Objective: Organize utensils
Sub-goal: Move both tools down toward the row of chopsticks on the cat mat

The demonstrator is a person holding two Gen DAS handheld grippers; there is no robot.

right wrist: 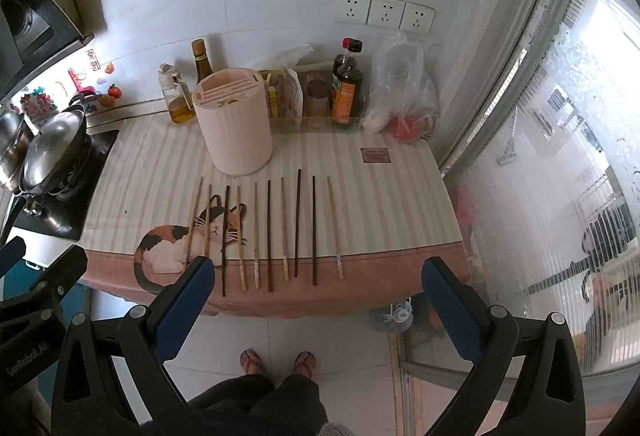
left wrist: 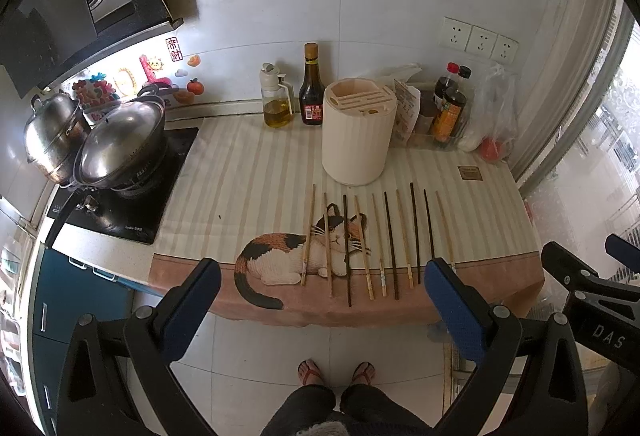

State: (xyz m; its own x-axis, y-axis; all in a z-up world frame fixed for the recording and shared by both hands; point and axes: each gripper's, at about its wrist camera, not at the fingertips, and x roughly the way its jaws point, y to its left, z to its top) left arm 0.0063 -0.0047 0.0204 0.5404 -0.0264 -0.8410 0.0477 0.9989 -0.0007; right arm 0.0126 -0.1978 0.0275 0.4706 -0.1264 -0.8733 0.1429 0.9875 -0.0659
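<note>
Kitchen table (left wrist: 256,171) covered by a striped cloth with a calico cat motif (left wrist: 296,256), seen from above by both wrist cameras. Ten chopsticks (left wrist: 394,240) lie side by side in a single row near the front edge of the table, roughly parallel and apart from one another, alternating between pale bamboo and dark wood; the leftmost few cross the cat motif. Directly behind the row stands an upright cream cylindrical utensil holder (left wrist: 358,135) with slots in its top; nothing visibly protrudes from it. Behind the holder, against the tiled wall, stand an oil dispenser (left wrist: 276,103), a dark sauce bottle (left wrist: 312,91), further bottles (left wrist: 450,107) and a plastic bag (left wrist: 494,115). To the left, a lidded wok (left wrist: 120,143) and a steel pot (left wrist: 52,135) sit on the cooktop. The left hand-held gripper (left wrist: 322,286) is held in front of the table edge with its blue-padded jaws spread wide, holding nothing; the right hand-held gripper (right wrist: 314,284) is likewise wide apart and empty, positioned before the same edge. A person's legs and sandalled feet (left wrist: 336,372) are visible on the tiled floor below.
</note>
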